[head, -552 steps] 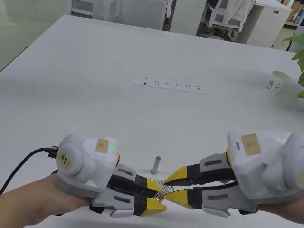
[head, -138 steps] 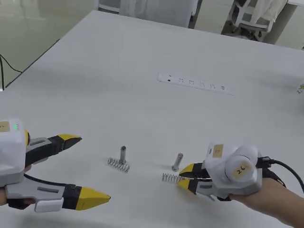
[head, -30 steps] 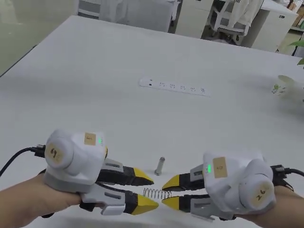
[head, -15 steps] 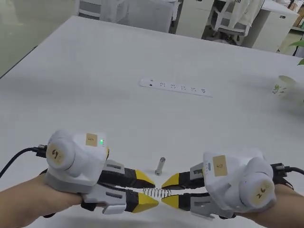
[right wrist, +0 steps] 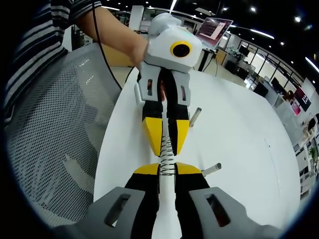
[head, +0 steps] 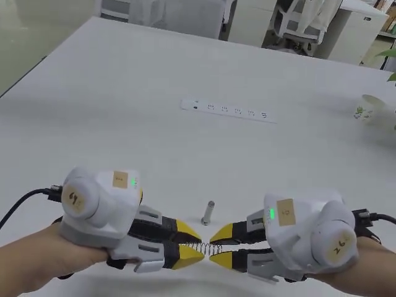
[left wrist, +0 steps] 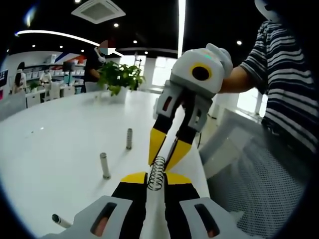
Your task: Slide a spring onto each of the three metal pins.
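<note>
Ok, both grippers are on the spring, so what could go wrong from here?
1. The thin metal coil spring is pinched at both ends by the left gripper and right gripper; an uneven release could flick it off the white table's nearby edge.
2. The short upright metal pin stands just beyond the gripper tips and might get knocked over.
3. A metal pin lying on its side could roll if bumped.

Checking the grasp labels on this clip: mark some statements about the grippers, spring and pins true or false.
1. The left gripper and right gripper each pinch one end of the same spring. True.
2. The spring already sits on a pin. False: it is held between the grippers, off the pin.
3. A power strip lies on the table. True.
4. The pin beyond the grippers lies flat. False: it stands upright.
</note>
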The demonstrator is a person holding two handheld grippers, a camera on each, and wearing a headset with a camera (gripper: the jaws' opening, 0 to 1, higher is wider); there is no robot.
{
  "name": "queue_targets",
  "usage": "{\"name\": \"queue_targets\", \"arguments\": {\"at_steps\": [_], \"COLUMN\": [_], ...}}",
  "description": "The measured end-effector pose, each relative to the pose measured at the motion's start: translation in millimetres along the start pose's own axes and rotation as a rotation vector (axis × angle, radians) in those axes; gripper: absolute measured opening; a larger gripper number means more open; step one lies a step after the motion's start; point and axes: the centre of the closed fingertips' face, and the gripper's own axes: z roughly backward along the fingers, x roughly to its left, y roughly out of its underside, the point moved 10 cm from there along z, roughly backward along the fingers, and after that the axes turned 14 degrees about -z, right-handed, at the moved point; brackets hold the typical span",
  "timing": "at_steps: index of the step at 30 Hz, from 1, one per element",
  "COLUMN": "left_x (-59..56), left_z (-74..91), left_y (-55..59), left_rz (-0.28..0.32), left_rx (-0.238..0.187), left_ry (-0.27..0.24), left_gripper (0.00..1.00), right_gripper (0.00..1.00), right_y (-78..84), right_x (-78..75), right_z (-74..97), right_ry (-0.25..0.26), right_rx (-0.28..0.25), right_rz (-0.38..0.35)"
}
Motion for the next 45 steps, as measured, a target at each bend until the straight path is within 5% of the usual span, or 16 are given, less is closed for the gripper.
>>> {"name": "queue_targets", "arguments": {"at_steps": [16,45], "left_x": [0.4,-1.8], "left_z": [0.1,0.6], "left_y": [-2.0,-3.2], "left_rz": [-0.058,-0.061], "left_rx": [0.004,0.016], "left_ry": [0.001,0.044], "left_gripper": [0.03,0.02], "right_gripper": [0.07,0.09], "right_y": [0.8,4.8], "right_x": [-2.2,0.2], "right_z": [-1.1,-0.7], "right_ry": [0.005,-0.011], "right_rx": [-0.006,-0.026], "right_rz": [-0.008,-0.027]}}
